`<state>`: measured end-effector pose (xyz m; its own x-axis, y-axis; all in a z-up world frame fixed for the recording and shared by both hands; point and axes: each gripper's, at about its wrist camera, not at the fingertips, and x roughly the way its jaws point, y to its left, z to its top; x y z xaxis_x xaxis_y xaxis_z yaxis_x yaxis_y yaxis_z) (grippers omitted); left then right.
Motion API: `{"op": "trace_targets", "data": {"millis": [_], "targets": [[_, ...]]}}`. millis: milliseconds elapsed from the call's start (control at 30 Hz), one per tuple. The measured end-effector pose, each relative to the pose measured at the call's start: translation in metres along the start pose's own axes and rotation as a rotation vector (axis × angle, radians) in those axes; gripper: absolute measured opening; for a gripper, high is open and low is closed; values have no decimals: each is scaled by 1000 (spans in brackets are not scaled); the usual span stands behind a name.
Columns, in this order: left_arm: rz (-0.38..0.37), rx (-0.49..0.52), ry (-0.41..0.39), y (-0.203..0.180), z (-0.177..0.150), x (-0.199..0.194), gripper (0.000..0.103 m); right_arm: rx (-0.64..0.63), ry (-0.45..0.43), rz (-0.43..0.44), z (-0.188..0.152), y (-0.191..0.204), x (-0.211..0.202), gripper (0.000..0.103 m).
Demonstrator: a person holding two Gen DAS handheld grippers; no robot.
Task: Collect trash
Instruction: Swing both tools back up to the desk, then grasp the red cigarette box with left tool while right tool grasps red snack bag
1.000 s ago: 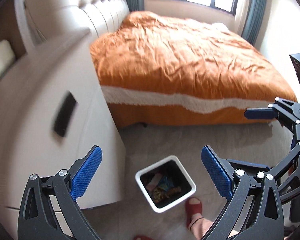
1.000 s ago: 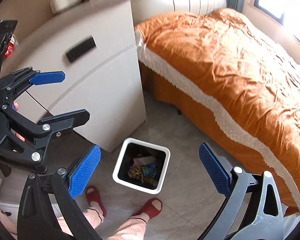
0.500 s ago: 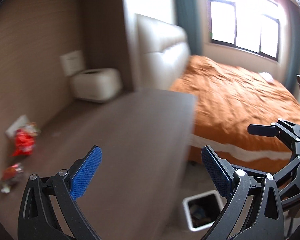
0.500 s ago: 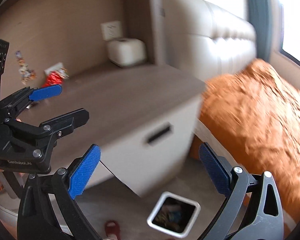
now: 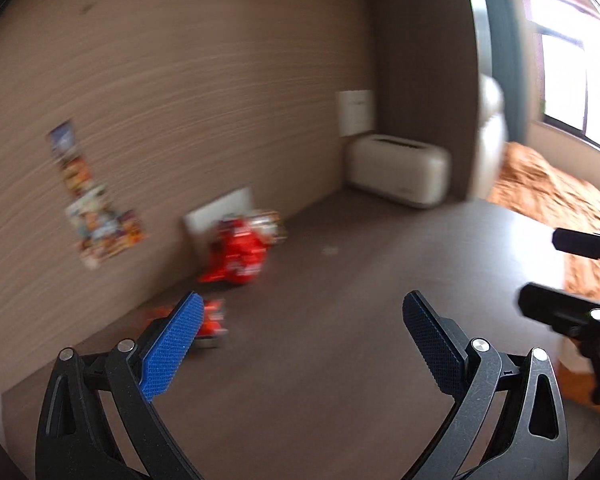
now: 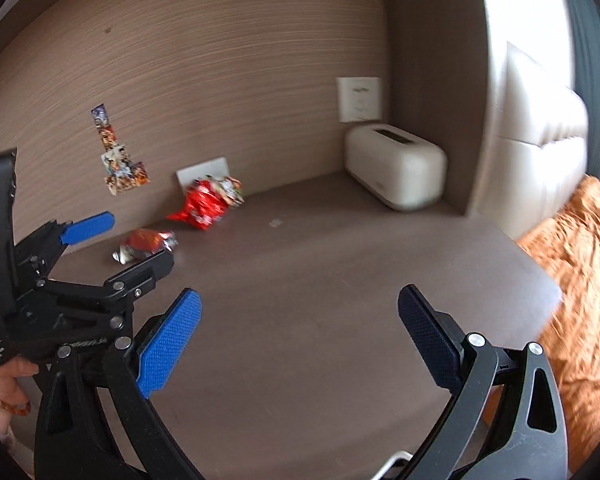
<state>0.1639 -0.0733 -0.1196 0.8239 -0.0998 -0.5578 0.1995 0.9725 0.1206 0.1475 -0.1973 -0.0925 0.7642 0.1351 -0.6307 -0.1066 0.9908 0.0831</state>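
A: Where is the trash?

B: Small crumpled orange-and-silver foil wrapper [image 6: 146, 245] lies on the dark brown bench [image 6: 320, 300], near the wood-grain back wall. Beyond it, a larger crumpled red snack bag [image 6: 202, 206] leans against a white card [image 6: 204, 172] at the wall, with a printed wrapper just behind it.

A: Which side is nearer?

B: The left hand-held gripper [image 6: 120, 240]. In the right wrist view its fingers sit just in front of the foil wrapper; in its own view the wrapper shows partly behind its left blue pad [image 5: 172, 344], ahead and to the left. Blurred there, so contact cannot be judged.

A: Long axis?

B: Wrapper runs roughly along the wall, left to right.

A: Jaw states?

B: Left: spread wide, nothing held. Right hand-held gripper [image 6: 300, 340]: also spread wide, empty, over bare bench, well apart from the trash.

A: Judgement?

B: Left takes the foil wrapper, shifting left and forward to close across its short width.
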Motion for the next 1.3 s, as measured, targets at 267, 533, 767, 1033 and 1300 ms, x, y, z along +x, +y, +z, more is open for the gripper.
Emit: {"op": "trace_targets", "data": {"millis": [267, 533, 767, 1033, 1300], "targets": [[121, -132, 105, 72, -4, 46, 98, -64, 13, 50, 34, 53, 54, 98], [159, -215, 232, 107, -23, 94, 98, -81, 87, 101, 53, 87, 129, 98], [112, -296, 284, 128, -29, 123, 98, -3, 210, 117, 68, 98, 221, 98], [100, -392, 319, 146, -37, 137, 94, 12, 260, 104, 81, 110, 279, 98], [111, -424, 290, 164, -41, 129, 91, 11, 220, 169, 78, 114, 262, 69]]}}
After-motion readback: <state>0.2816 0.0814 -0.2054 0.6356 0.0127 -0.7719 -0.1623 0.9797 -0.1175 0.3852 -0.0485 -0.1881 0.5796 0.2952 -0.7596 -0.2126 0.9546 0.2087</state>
